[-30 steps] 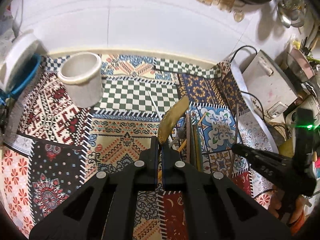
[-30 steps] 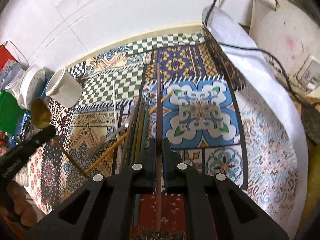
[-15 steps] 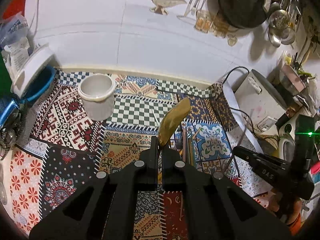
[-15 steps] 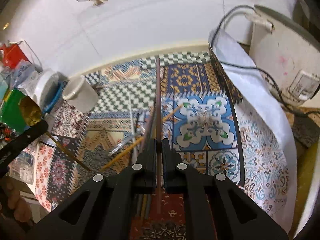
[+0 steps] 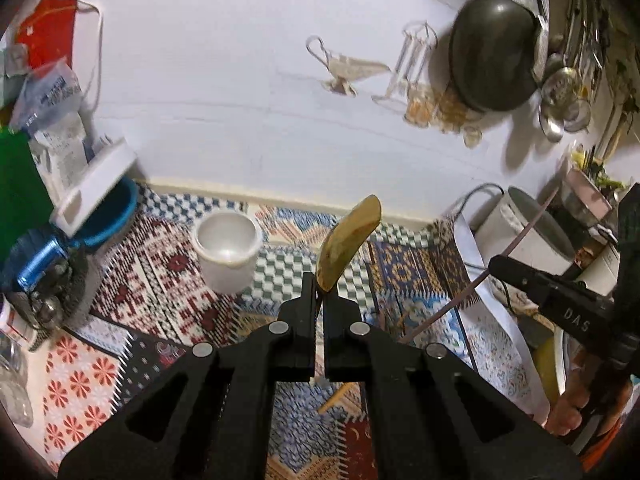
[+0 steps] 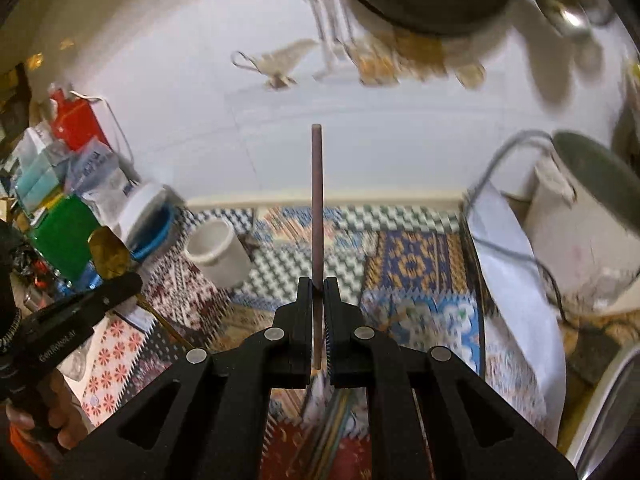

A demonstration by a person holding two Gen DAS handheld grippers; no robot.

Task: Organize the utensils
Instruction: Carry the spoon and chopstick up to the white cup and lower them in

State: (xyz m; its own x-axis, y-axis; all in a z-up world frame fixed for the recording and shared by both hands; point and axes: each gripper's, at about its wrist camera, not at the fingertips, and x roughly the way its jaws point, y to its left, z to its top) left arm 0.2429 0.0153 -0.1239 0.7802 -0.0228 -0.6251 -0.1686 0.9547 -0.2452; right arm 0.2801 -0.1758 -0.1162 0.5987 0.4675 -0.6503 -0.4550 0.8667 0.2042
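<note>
**Both Grippers Loaded, Cup Ahead and to the Left**

**Grip state.** The left gripper (image 5: 320,300) is clenched on the handle of a gold spoon (image 5: 349,242). The bowl of the spoon stands above the fingertips, tilted up and to the right. The right gripper (image 6: 319,292) is clenched on a dark chopstick (image 6: 317,200). The chopstick runs straight along the finger axis, and its free end points up and away from the jaws.

**Target location.** A white cup (image 5: 227,251) stands upright on the patterned cloth (image 5: 152,280), towards the back edge and near the back left corner. Its mouth is open and no utensil shows inside it. Further utensils (image 6: 332,408) lie on the cloth below the right gripper; blur prevents a count.

**Governing relation.** In the left wrist view the cup lies ahead and left of the jaws, near them. In the right wrist view the cup (image 6: 218,254) also lies left of the jaws, but with the left gripper (image 6: 116,286) and its spoon (image 6: 108,254) further left of it again. The left gripper is judged the nearer of the two to the cup.

**Next move (judgement).** Each utensil's long axis is close to upright, which suits a drop into the cup. The handle end should enter the mouth first. The two grippers should approach one at a time, because both converge on a single narrow opening.

**Risk.** The cup may tip if a long utensil strikes the rim sideways.
</note>
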